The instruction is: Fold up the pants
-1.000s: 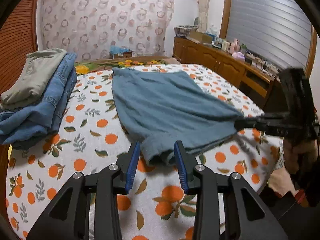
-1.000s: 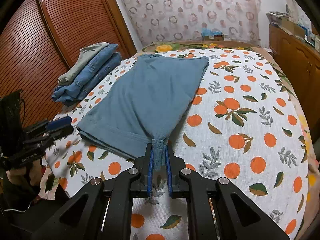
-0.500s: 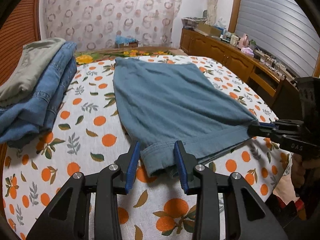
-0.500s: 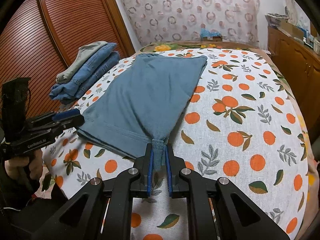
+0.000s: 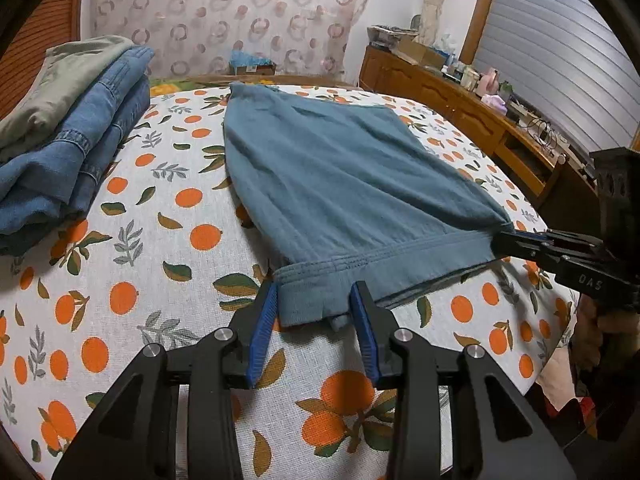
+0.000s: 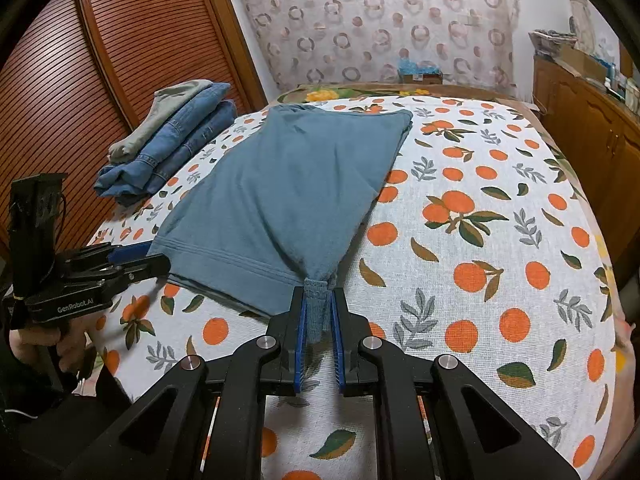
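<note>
Teal-blue pants (image 5: 336,184) lie flat on the orange-print bedspread (image 5: 132,280), also seen in the right wrist view (image 6: 280,200). My left gripper (image 5: 314,312) is open, its blue pads on either side of the near left corner of the hem. In the right wrist view the left gripper (image 6: 156,258) shows at that corner. My right gripper (image 6: 318,320) is shut on the bunched right corner of the hem. In the left wrist view the right gripper (image 5: 504,240) holds that corner taut.
A stack of folded jeans and khaki pants (image 5: 68,128) sits on the bed's left side, also in the right wrist view (image 6: 172,140). A wooden sideboard (image 5: 472,116) with clutter runs along the right. A slatted wooden wardrobe (image 6: 92,72) stands at left.
My left gripper has moved forward until its open pads straddle the hem's left corner. The right gripper stays shut on the right corner, hem pulled tighter.
</note>
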{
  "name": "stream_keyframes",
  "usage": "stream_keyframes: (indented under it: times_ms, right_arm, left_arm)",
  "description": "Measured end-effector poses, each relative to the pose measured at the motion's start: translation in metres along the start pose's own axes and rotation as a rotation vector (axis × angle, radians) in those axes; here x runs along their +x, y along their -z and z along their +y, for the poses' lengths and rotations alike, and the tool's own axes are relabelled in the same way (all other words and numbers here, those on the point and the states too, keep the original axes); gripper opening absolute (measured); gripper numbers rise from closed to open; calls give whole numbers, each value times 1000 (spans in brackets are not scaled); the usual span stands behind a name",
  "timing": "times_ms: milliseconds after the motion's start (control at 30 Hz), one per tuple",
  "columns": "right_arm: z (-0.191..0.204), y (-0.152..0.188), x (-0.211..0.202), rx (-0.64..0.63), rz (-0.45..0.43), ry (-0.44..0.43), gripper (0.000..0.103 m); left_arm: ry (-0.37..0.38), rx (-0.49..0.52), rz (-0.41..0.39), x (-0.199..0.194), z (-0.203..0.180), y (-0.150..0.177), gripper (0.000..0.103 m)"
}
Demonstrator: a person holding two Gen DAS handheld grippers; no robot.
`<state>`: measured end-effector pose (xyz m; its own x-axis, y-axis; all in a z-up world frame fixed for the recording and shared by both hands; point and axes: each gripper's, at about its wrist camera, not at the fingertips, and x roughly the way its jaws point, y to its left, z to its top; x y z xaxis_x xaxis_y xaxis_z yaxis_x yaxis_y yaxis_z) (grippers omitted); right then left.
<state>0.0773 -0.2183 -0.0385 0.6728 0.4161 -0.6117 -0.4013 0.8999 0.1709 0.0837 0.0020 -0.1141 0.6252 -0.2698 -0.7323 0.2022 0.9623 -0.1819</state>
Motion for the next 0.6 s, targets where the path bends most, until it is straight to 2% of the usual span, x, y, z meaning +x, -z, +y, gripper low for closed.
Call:
stream_keyframes:
  times_ms: [100,233,367,600]
  right_arm:
    - [-1,1,0,2,0,-2,11]
    - [-2,2,1,3,0,-5,11]
    - [-2,2,1,-2,0,-4,11]
    - [3,1,-16,-16,-31,-50,11]
  left_arm:
    - [4,-3,0,0,0,-1,37]
    - [26,6,-6,-2,-1,-1,21]
    - [28,37,-17,-5,-7,-1,12]
    - [90,36,-76,-38,-14,-1,10]
